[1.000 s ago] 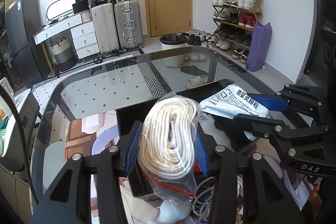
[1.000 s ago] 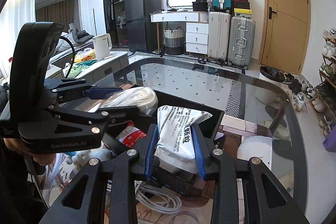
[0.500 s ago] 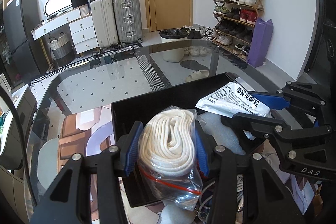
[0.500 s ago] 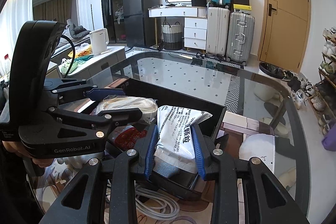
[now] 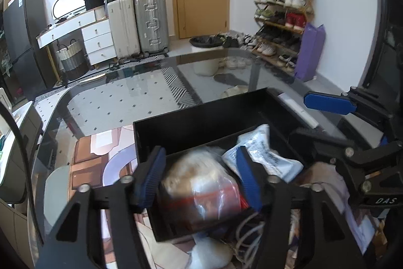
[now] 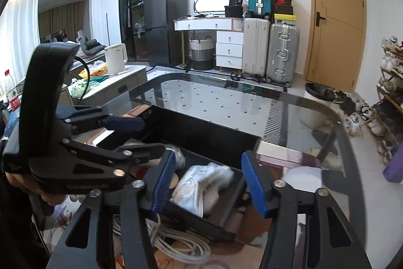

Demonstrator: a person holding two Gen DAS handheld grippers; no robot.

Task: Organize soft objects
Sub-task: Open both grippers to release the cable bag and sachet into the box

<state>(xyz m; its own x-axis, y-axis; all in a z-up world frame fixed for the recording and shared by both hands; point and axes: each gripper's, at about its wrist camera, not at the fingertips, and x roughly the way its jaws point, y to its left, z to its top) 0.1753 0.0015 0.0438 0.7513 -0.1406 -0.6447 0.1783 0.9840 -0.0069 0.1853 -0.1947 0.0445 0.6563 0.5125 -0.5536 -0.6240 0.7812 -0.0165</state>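
Note:
A black box [image 5: 201, 122] [image 6: 209, 132] stands on the glass table. In the left wrist view my left gripper [image 5: 201, 175] is open above the box, and the clear bag of white rope [image 5: 201, 183] lies blurred below between its jaws, inside the box. In the right wrist view my right gripper [image 6: 209, 180] is open over the box, and the white printed pouch [image 6: 201, 183] lies in the box below it. The pouch also shows in the left wrist view [image 5: 262, 158], beside the rope bag. The right gripper appears at the right of the left wrist view [image 5: 327, 122].
A coil of white cable [image 6: 176, 241] lies on the table in front of the box. A white soft object [image 5: 209, 251] lies at the box's near edge. The glass table [image 6: 214, 97] stretches beyond the box. Suitcases [image 6: 269, 47] and a shoe rack [image 5: 282, 17] stand on the floor behind.
Both grippers have opened. The rope bag dropped from the left gripper into the box and the pouch dropped from the right gripper into the box.

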